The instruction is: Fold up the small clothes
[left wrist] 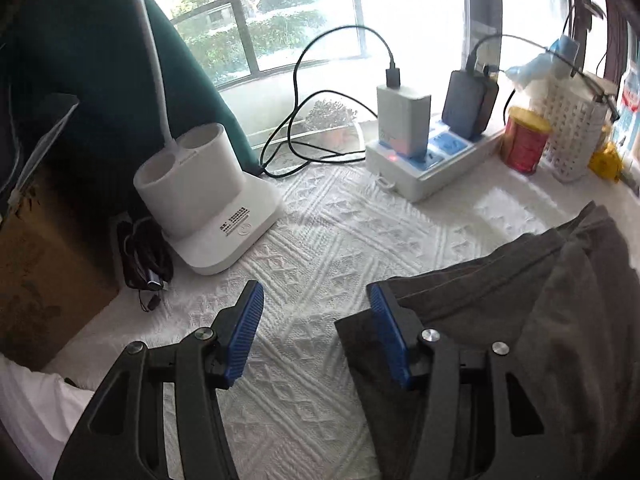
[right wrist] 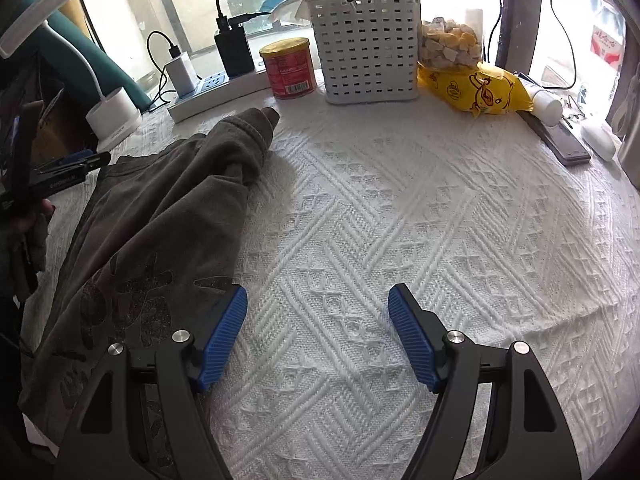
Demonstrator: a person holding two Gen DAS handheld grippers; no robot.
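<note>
The left gripper (left wrist: 316,334) is hovering with its blue ribbed fingers (left wrist: 245,334) spread and pinching nothing; its right-hand finger is sitting over the near left corner of the dark grey printed cotton garment (left wrist: 520,320), which is lying rumpled on the white textured knit cloth covering the table (left wrist: 304,240). The right gripper (right wrist: 318,338) is likewise standing with fingers spread wide and empty, over bare cloth just beside the garment's right edge (right wrist: 160,220). The step in hand appears to be taking hold of the garment's edges; for a clean fold, each gripper should be closing on one layer at a corner and drawing the fabric flat before doubling it. Open room is lying to the right of the garment, across the middle of the table. Farther back, the white lamp base (left wrist: 208,204), white power strip with chargers (left wrist: 432,160), red tin (right wrist: 290,68) and white perforated basket (right wrist: 368,44) are crowding the far edge, so the folding is best kept toward the near side.
</note>
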